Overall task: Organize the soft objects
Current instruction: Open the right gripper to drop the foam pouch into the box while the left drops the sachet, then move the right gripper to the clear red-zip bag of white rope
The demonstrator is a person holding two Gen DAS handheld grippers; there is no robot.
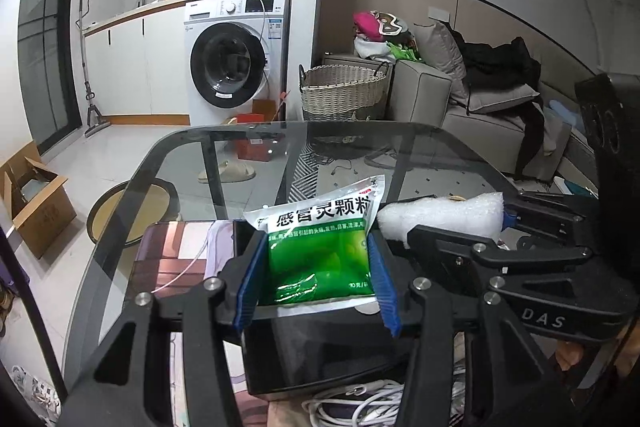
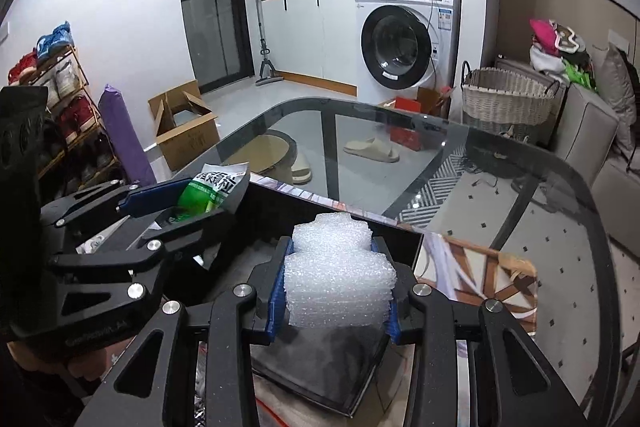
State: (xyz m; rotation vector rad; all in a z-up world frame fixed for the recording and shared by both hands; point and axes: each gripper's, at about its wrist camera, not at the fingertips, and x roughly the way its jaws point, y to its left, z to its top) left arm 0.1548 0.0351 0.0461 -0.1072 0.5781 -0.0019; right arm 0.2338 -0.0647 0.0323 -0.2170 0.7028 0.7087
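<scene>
Left wrist view: the left gripper (image 1: 316, 275) is clamped on a slippery green sachet (image 1: 320, 243), while light, crushable white foam (image 2: 340, 279) is pinched mid-body by the right gripper (image 2: 334, 291).

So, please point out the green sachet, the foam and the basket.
green sachet (image 1: 320, 251): left wrist view, its green middle.
foam (image 2: 338, 279): right wrist view, its front face.
basket (image 1: 344, 89): left wrist view, its woven wall.
</scene>
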